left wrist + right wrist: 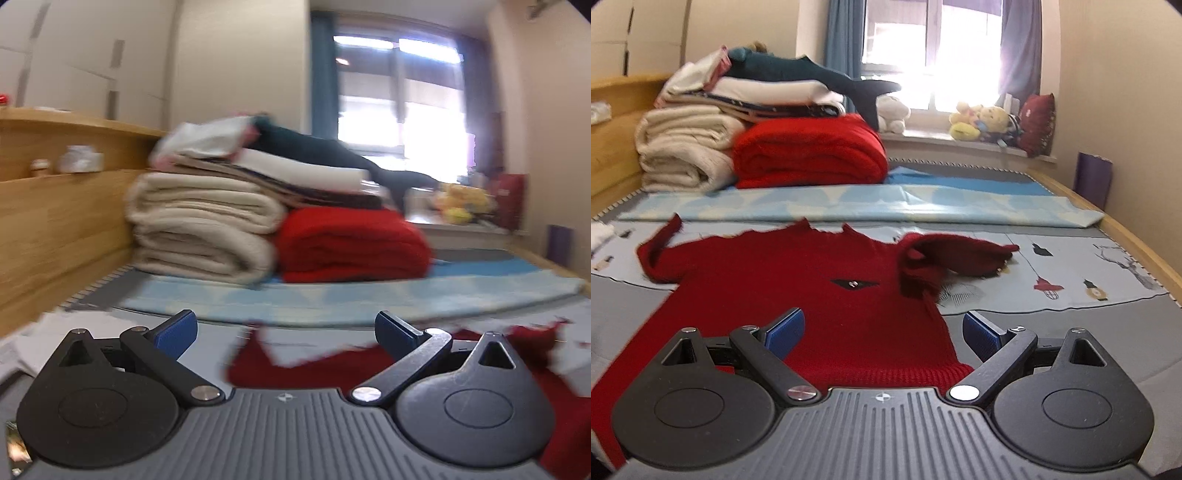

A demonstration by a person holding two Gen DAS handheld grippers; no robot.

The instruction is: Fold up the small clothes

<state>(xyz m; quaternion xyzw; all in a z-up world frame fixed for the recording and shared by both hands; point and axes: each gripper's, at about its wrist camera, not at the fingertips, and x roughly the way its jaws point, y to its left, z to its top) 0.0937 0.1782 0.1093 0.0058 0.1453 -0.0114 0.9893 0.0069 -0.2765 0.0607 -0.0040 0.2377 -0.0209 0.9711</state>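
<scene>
The small red knitted sweater [798, 291] lies flat on the bed at my 12 o'clock, unfolded apart from one bunched sleeve at 1 o'clock. Left gripper [284, 332] and right gripper [882, 332] are both spread wide, holding nothing, so basically all the folding's left.

You get daylight from the window [934, 55], blown out to white glare in both views. Your left wrist view is motion-blurred throughout; the right is sharper. Fisheye bending curves the edges, corners dark.
</scene>
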